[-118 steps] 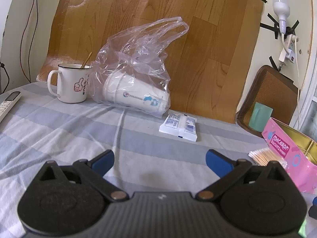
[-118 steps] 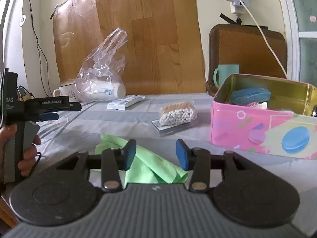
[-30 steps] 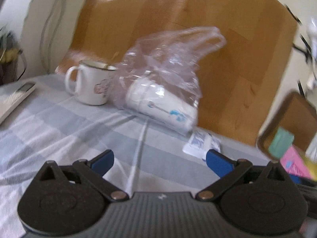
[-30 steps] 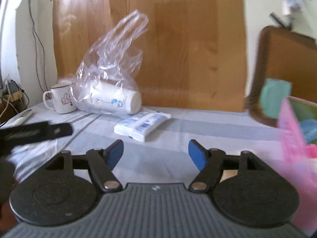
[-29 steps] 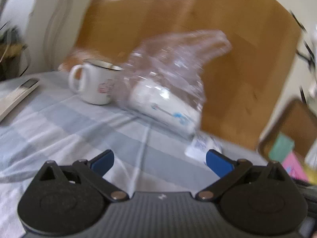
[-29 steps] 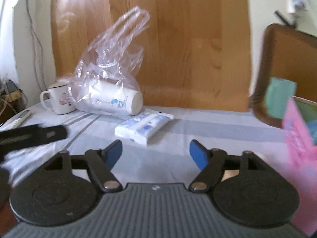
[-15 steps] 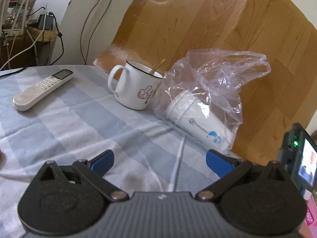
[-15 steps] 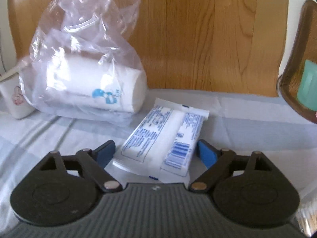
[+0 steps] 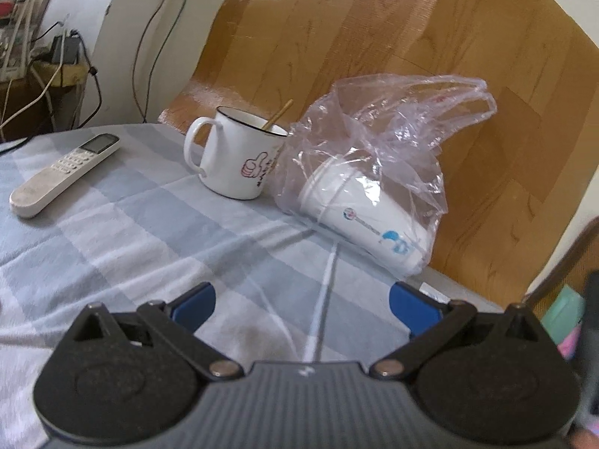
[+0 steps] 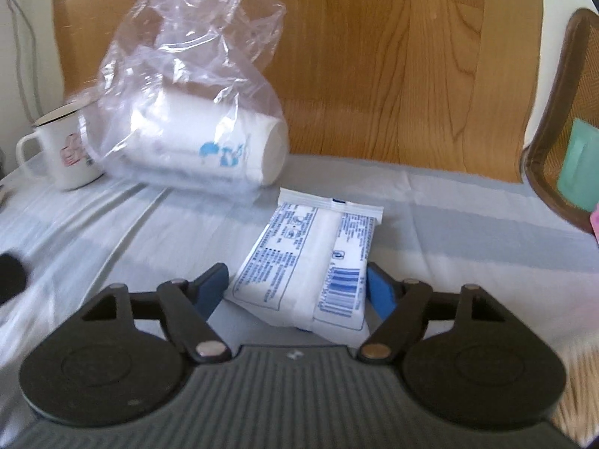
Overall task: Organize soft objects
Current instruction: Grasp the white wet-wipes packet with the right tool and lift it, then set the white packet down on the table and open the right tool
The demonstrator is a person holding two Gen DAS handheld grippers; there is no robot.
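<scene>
A white tissue packet with blue print [image 10: 310,258] lies on the blue-striped cloth [image 10: 112,232]. My right gripper [image 10: 299,288] is open with its blue pads on either side of the packet's near end. A clear plastic bag holding white paper cups [image 10: 198,142] lies just behind it; it also shows in the left wrist view [image 9: 367,194]. My left gripper [image 9: 303,303] is open and empty above the cloth [image 9: 131,232], short of the bag.
A white enamel mug [image 9: 236,157] with a stick in it stands left of the bag, also in the right wrist view [image 10: 63,153]. A white remote [image 9: 63,172] lies far left. A wood-pattern sheet [image 9: 374,45] leans behind. A brown woven tray [image 10: 565,119] stands at right.
My right gripper has moved forward to the tissue packet, and its pads have drawn in beside it. My left gripper has swung left, bringing the remote and mug into view.
</scene>
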